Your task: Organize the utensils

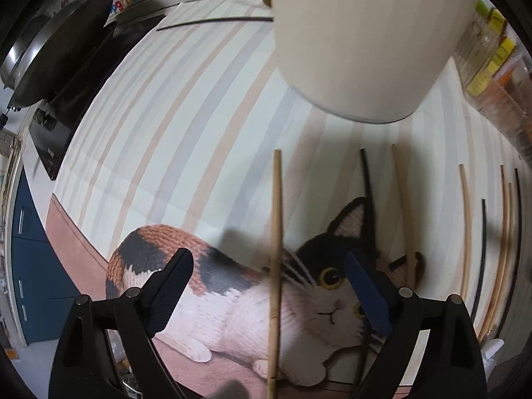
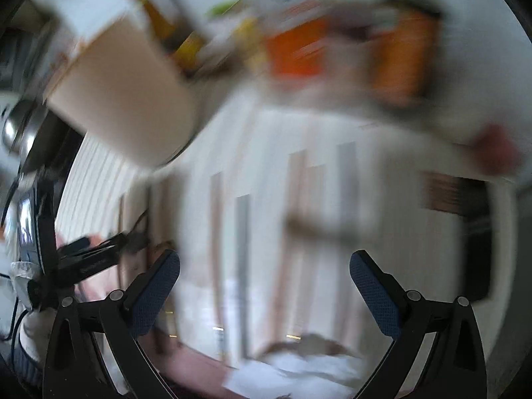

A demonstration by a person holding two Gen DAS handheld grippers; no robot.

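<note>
In the left wrist view, my left gripper [image 1: 269, 262] is open above a striped mat with a cat picture [image 1: 212, 286]. A light wooden chopstick [image 1: 276, 249] lies between its fingers, pointing away. A black chopstick [image 1: 367, 186] and another wooden one [image 1: 402, 196] lie just right of it; several more chopsticks [image 1: 483, 246] lie at the far right. A white cylindrical holder [image 1: 362, 40] stands ahead. The right wrist view is badly blurred: my right gripper [image 2: 264, 266] is open and empty above the striped mat, with the white holder [image 2: 126, 99] at upper left.
A black pan [image 1: 56, 46] sits on a dark cooktop [image 1: 96, 76] at the far left. Jars and bottles [image 1: 498, 60] line the right side. Another black chopstick [image 1: 216, 21] lies far beyond the holder. Blurred bottles and boxes [image 2: 299, 43] stand behind the mat.
</note>
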